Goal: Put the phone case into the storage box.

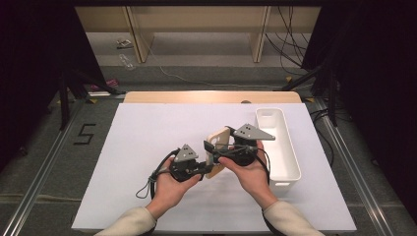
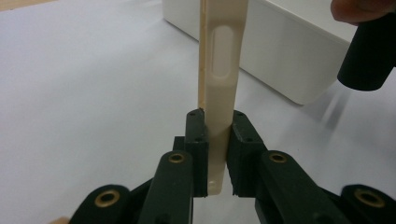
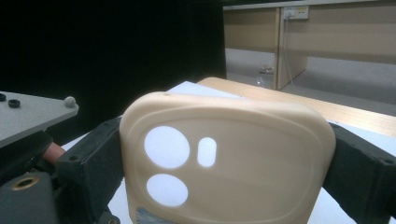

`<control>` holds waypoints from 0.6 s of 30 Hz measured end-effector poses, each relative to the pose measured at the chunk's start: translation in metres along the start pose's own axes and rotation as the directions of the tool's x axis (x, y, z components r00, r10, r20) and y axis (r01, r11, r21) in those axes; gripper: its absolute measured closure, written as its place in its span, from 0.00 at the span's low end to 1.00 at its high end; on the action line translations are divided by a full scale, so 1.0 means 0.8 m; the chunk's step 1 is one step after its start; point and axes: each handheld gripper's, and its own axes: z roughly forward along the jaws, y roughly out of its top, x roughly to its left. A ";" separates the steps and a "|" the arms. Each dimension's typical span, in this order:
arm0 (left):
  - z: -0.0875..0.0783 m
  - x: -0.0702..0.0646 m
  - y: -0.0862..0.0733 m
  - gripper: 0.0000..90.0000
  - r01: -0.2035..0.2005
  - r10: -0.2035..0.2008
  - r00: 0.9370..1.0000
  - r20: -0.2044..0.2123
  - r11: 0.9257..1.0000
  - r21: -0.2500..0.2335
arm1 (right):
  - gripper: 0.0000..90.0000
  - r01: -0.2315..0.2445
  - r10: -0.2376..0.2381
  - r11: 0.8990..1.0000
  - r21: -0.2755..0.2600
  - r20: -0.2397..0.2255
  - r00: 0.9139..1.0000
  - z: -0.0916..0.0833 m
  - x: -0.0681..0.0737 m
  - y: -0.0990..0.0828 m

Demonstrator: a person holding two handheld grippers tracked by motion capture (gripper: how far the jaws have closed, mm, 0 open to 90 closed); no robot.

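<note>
White sheet over a wooden table (image 1: 147,97), grey floor around it, and right in the middle sits the interesting bit: a cream phone case (image 1: 217,151) held up off the sheet between both grippers, just left of a long white bin (image 1: 284,162). From the high view you mostly get the case as a pale slab wedged between two black tools with grey plates on top, hands and light sleeves coming in from the bottom. The left gripper (image 2: 218,140) view is where you see the case edge-on: thin, upright, a long oval slot in its side, and the jaws nearly closed and pinching its lower edge from both faces. It also catches a wall of the bin behind and a bit of the other gripper top right. The right gripper (image 3: 229,168) view gives you the case face-on: rounded corners, two round camera cutouts plus a small oval one, with its black jaws spread wide and sitting against the left and right edges of the case, so it looks gripped across its width. Behind that, a wooden desk and a wall socket. Writing-wise, a "5" (image 1: 85,133) is marked on the floor left of the table; there's a bluish label at the case's bottom edge, too blurry to read.
</note>
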 end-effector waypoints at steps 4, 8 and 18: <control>0.000 0.000 0.000 0.88 -0.001 0.001 1.000 0.002 1.000 -0.001 | 0.11 0.000 0.000 1.000 -0.004 -0.001 1.000 -0.001 0.000 0.000; 0.000 0.000 0.000 0.88 0.000 0.000 1.000 0.005 1.000 -0.003 | 0.12 0.002 -0.002 1.000 -0.003 -0.001 1.000 -0.001 0.000 0.000; -0.001 0.001 0.000 0.88 -0.005 0.005 1.000 0.004 1.000 -0.010 | 0.12 0.005 -0.005 1.000 -0.012 0.009 1.000 -0.002 0.002 0.001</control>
